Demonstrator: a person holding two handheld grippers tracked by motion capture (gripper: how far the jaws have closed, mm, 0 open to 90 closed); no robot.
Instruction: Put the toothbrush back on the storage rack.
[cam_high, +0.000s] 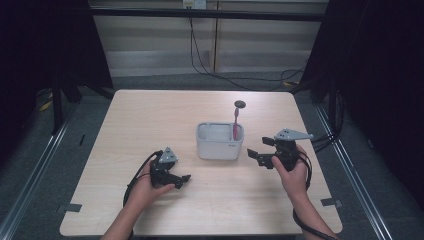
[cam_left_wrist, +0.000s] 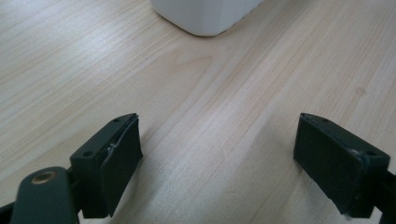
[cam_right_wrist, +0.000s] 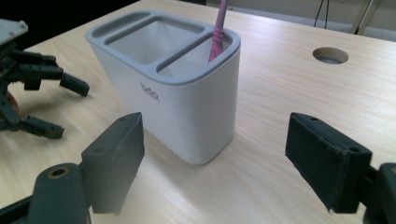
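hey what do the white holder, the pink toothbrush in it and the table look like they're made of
Holder: apparently moulded plastic, smooth matte white walls with a grey rim, rounded corners.
Toothbrush: likely plastic, a slim uniform pink handle; its head is not clear.
Table: pale wood or wood-look laminate, printed-looking grain with a soft sheen; which one is hard to tell.

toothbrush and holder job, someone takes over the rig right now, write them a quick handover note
Left gripper: open, empty, low over the table, on the left of the holder.
Right gripper: open, empty, just right of the holder, jaws pointing at it.
Things: white holder with a grey rim at mid table; pink toothbrush stands upright in its right-hand compartment, the other compartments look empty.
Done: toothbrush is in the holder, nothing gripped.
Left: likely only to draw both grippers back; no other loose item is on the table.
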